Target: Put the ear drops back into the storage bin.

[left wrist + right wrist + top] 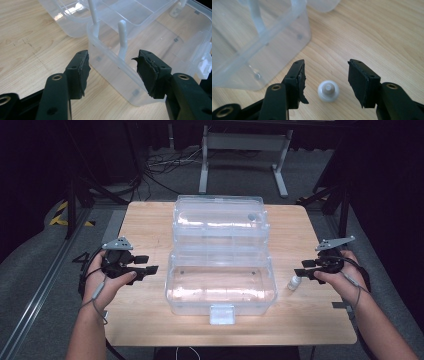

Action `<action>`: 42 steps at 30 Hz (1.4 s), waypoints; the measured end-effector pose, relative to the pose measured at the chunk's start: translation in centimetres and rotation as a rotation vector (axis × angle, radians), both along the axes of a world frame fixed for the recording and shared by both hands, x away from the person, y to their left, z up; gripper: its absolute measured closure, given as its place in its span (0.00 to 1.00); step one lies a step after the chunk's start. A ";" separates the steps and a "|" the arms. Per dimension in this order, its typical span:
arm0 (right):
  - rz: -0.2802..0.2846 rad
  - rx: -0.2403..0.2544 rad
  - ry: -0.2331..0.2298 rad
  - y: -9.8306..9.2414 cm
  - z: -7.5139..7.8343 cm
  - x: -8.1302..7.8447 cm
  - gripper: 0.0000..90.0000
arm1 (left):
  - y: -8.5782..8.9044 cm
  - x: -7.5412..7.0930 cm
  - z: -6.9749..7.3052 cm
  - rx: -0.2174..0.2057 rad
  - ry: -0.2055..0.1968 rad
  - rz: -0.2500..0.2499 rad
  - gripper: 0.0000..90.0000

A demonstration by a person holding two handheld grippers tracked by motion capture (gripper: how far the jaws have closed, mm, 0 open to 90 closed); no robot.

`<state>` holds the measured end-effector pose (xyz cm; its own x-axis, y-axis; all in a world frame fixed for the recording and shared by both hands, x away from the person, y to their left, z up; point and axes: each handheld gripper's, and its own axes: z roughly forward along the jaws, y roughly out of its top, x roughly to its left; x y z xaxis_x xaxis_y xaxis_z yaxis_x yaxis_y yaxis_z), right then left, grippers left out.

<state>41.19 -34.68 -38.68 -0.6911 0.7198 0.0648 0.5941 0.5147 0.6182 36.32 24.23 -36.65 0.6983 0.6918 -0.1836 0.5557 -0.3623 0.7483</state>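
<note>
The right gripper (325,75) is holding its jaws wide apart over a small white bottle (328,90), which is standing upright on the wooden counter (374,30) in the gap between them, its cap facing the camera. Neither pad is touching the bottle; bare wood is showing on both sides of it, with the bottle sitting a little nearer the left-hand jaw in the right gripper view. In the high view the right gripper (306,270) is lying at the counter's right side in the person's right hand (345,275), and the bottle (294,282) is standing just in front of its jaws, near the right end of the clear plastic box (220,285). Beyond the left-hand jaw in the right gripper view, the rounded corner of that box (262,45) is standing close by, apart from the bottle and from the jaws. The left gripper (112,65) is also keeping its jaws wide open and is gripping nothing; the box wall (112,67) is rising just past them, with a white hinge post on its rim showing in the gap. In the high view the left gripper (145,265) is hovering just beside the box's left end, held in the left hand (107,280). The box is standing open, its lid (218,217) tipped back behind it.
</note>
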 end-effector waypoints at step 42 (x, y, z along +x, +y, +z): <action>0.076 -0.301 0.240 2.4 -2.0 2.5 0.79 | 0.2 -0.4 -0.3 0.019 0.022 0.001 0.48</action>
<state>43.65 -32.32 -40.67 -0.7340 0.6787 0.0253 0.6568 0.6998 0.2808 35.91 24.48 -36.97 0.6936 0.6960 -0.1856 0.5722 -0.3758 0.7290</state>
